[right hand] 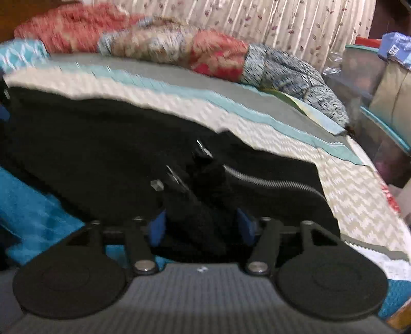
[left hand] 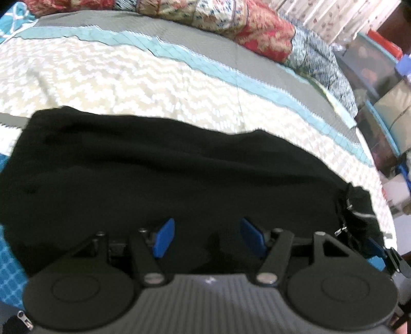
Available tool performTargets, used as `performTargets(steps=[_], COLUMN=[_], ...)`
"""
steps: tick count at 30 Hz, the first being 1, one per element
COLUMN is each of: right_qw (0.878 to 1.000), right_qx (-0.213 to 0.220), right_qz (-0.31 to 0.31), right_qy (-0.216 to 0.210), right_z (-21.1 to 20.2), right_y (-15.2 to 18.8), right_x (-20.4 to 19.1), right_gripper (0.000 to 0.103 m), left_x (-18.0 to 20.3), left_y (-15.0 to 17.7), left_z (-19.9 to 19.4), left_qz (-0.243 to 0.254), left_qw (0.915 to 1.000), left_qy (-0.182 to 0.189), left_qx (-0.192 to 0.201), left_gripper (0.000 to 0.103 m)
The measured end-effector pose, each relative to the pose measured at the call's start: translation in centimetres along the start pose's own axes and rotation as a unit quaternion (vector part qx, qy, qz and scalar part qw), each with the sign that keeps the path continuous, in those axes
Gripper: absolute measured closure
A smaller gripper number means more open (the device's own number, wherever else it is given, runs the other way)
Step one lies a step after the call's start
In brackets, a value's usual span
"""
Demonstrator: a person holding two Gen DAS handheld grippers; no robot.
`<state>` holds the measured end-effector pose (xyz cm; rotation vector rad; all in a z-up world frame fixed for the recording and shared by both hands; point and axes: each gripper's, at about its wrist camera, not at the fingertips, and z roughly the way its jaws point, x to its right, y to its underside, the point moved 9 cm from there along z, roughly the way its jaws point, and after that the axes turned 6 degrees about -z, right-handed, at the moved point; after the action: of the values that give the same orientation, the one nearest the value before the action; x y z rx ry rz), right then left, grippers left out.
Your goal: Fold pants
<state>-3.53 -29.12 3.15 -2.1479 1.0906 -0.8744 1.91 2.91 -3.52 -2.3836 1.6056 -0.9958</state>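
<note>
Black pants [left hand: 159, 174] lie spread across a bed's chevron quilt [left hand: 115, 77]. My left gripper [left hand: 208, 237] hovers just above the near part of the pants, open, with nothing between its blue pads [left hand: 164, 237]. At the pants' right end are black straps with metal buckles [left hand: 345, 215]. In the right wrist view the pants [right hand: 102, 154] show a silver zipper [right hand: 272, 183] and buckled straps [right hand: 179, 179]. My right gripper [right hand: 202, 225] is open, and a bunched black strap end lies loosely between its pads [right hand: 158, 226]. One finger of my right gripper [left hand: 395, 259] shows at the left view's right edge.
A rolled patchwork quilt [right hand: 205, 56] lies along the far side of the bed before a flowered curtain [right hand: 295, 23]. Storage bins and boxes [right hand: 380, 84] stand past the bed's right edge. A teal blanket [right hand: 33, 210] lies at the near left.
</note>
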Motion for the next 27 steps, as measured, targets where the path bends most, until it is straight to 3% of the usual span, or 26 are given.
performTargets(steps=[4,8,10,11,12,13,16,19,22,25,27], right_qw=[0.998,0.988,0.983,0.981,0.977,0.977,0.989,0.991,0.985,0.955,0.936], right_qx=[0.053,0.063,0.030,-0.002,-0.061,-0.084,-0.086,-0.029,0.010,0.004,-0.026], right_qz=[0.044,0.140,0.178,0.193,0.202,0.192,0.122,0.128,0.167,0.238,0.257], right_qy=[-0.016,-0.036,-0.034,-0.033,-0.032,-0.030,0.014,0.025,-0.037,-0.177,-0.238], right_z=[-2.4,-0.2,2.1,3.5,5.6,6.6,5.4,3.0,2.3,4.2,6.1], right_y=[-2.5,-3.8,-2.7,-1.6,0.1,0.9,-0.8,-4.1,-7.7,-10.2,-11.1], right_x=[1.2,3.6,4.0,3.9,3.4,2.7,1.2,0.6,-2.1,-7.9,-12.1], right_gripper=[0.041,0.044,0.050,0.051,0.050,0.050,0.050,0.050,0.050,0.061,0.070], left_x=[-1.3,-3.3,-5.0,-6.0,-7.4,-8.8,-13.1,-16.5,-17.7,-17.6,-17.1], left_y=[-0.9,-1.9,-2.1,-2.2,-2.2,-2.1,-1.4,-0.4,0.0,-0.2,-0.5], left_z=[-2.8,-6.3,-8.1,-8.9,-9.7,-10.5,-12.2,-12.3,-10.8,-8.7,-7.1], left_qz=[-0.009,-0.023,-0.036,-0.045,-0.057,-0.072,-0.122,-0.172,-0.211,-0.224,-0.219], left_qw=[0.9993,0.9966,0.9943,0.9928,0.9907,0.9885,0.9811,0.9743,0.9689,0.9668,0.9682], left_qy=[0.016,0.018,0.007,0.000,-0.009,-0.018,-0.033,-0.023,0.017,0.051,0.059], left_qx=[0.032,0.076,0.100,0.111,0.123,0.132,0.146,0.144,0.127,0.113,0.106], left_gripper=[0.042,0.041,0.038,0.036,0.034,0.030,0.026,0.018,0.010,0.003,0.000])
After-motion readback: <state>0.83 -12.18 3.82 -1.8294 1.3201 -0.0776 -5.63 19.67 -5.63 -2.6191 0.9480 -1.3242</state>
